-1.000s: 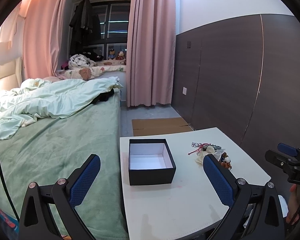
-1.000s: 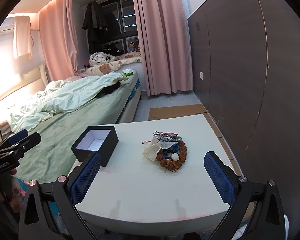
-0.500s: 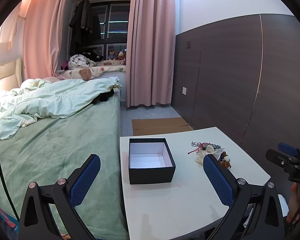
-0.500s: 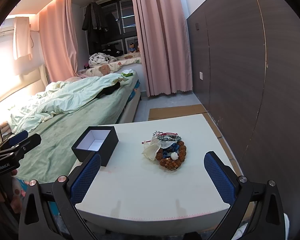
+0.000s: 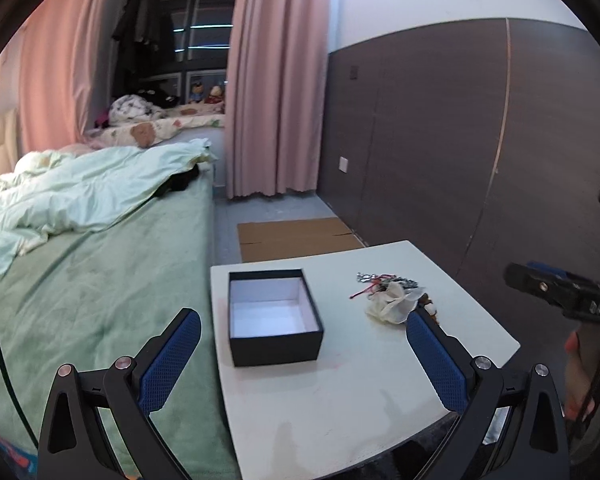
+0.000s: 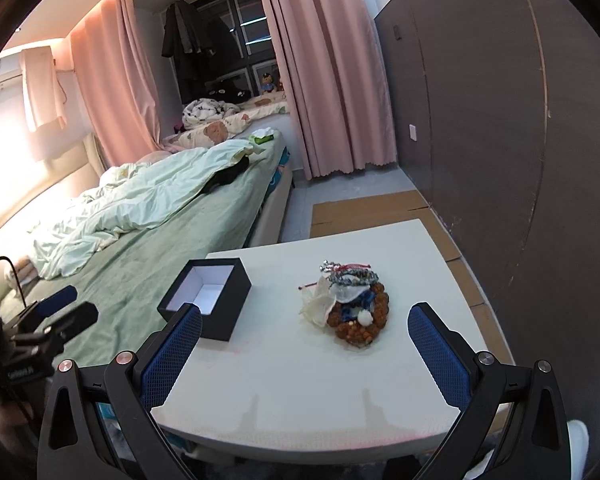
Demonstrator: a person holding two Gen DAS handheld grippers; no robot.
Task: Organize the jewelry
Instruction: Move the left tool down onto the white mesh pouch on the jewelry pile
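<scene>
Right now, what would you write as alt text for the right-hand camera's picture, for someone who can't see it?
A small heap of jewelry, brown beads under silvery chains, lies on a white table between the open blue-padded fingers of the right gripper. An open, empty black box sits to its left, near a green bed.

Dim, bluish room with warm glare at the left edge; fisheye bends the borders, slightly soft throughout.

The left wrist view looks from the near-left edge across the white table (image 5: 340, 400); the right wrist view looks from its near-right. Both share the black box (image 5: 274, 316) and the jewelry pile (image 6: 350, 304).
</scene>
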